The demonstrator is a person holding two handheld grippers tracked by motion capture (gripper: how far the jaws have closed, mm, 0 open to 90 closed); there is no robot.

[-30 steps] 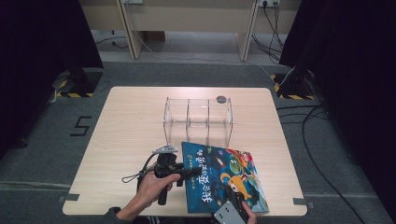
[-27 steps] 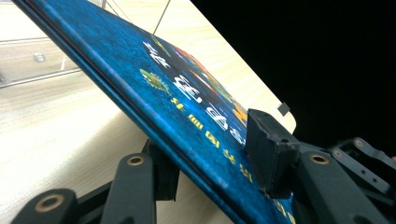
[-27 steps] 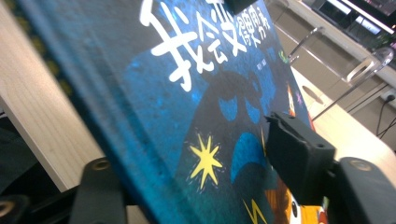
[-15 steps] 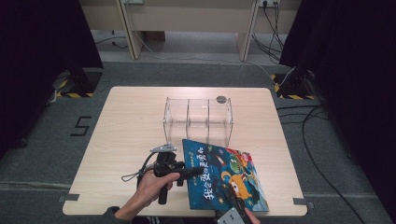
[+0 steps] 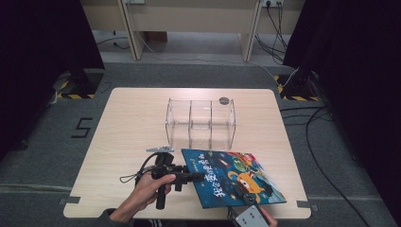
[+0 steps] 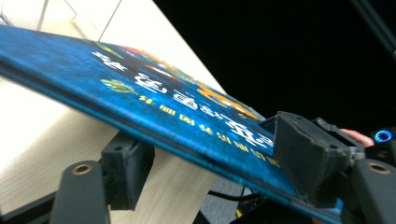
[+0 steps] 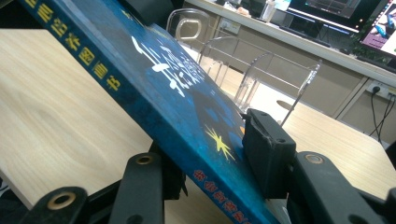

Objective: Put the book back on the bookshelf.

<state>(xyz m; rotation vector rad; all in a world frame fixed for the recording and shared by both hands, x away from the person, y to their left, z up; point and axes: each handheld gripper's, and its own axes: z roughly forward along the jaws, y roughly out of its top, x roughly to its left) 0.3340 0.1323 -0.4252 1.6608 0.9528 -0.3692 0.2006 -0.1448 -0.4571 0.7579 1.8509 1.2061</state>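
Now we have the book (image 5: 229, 176) lifted off the counter (image 5: 142, 123) near its front edge, the right hand-held gripper (image 7: 212, 154) closing and clamped on its corner, the left hand-held gripper (image 6: 205, 154) opening, its pads loose; we should release fully only once the right grip is firm.

High view looks down; 2 gripper views closely share the book (image 5: 231, 177).
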